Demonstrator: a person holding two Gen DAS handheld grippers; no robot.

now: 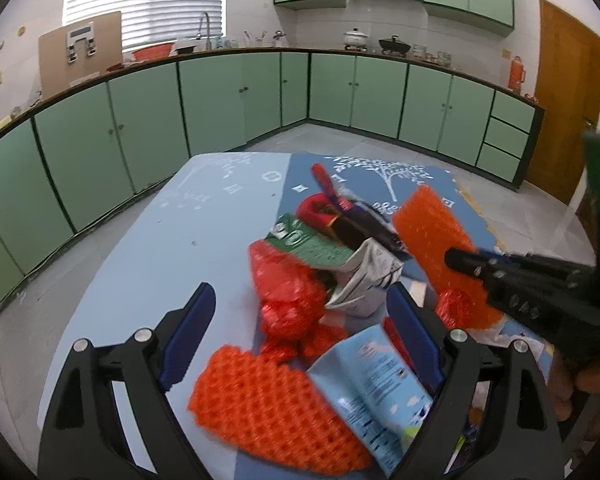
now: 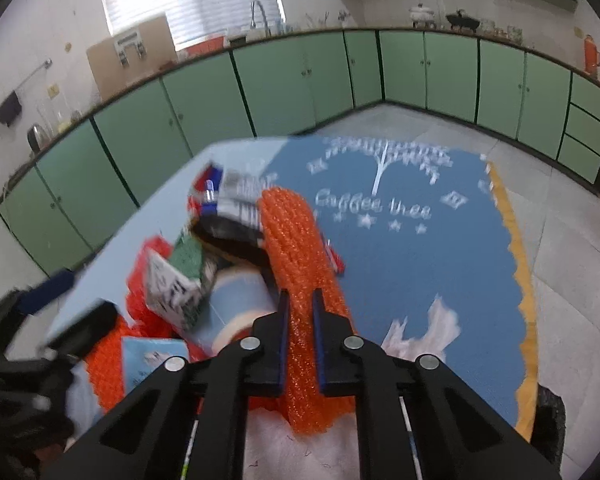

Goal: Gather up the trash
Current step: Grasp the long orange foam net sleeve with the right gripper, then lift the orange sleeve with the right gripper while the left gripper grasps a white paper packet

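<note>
A heap of trash lies on a blue table (image 1: 148,248): red foil wrappers (image 1: 288,300), a green and white carton (image 1: 340,264), a light blue leaflet (image 1: 376,380) and an orange foam net (image 1: 268,404). My left gripper (image 1: 300,312) is open, its jaws either side of the heap. My right gripper (image 2: 300,300) is shut on another orange foam net sleeve (image 2: 296,248) and holds it above the heap; it shows in the left wrist view (image 1: 432,236) too.
A blue mat (image 2: 400,248) with a white tree print covers the table's right part. White tissue scraps (image 2: 440,328) lie on it. Green kitchen cabinets (image 1: 220,100) line the walls beyond a tiled floor. A wooden door (image 1: 564,92) stands at the right.
</note>
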